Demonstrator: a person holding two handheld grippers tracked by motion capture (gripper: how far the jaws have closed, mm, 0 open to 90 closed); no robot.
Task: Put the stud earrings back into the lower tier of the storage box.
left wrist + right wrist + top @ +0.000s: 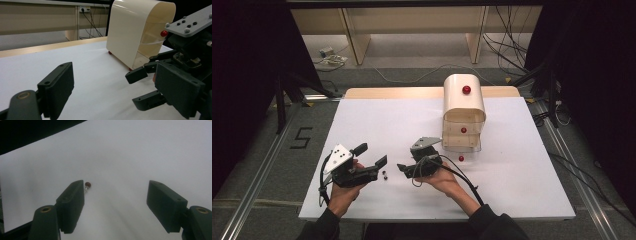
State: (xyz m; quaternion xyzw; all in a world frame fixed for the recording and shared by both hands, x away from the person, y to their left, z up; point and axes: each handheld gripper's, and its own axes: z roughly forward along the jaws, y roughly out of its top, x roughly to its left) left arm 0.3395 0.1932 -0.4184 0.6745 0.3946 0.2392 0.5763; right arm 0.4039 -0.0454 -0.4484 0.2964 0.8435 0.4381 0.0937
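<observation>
Left claw (117,92) has its jaws spread wide, nothing between them, low over the white counter (95,75). Right claw (142,87) sits just ahead at right, jaws also apart, grey plate (190,22) on top. Cream cabinet (136,30) stands farther off on the counter, a red knob (164,33) on its front.

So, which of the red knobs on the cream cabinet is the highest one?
The large red knob on the cabinet's rounded top cover is highest. The smaller knob sits lower on the front, and another red knob shows lowest, near the table.
</observation>
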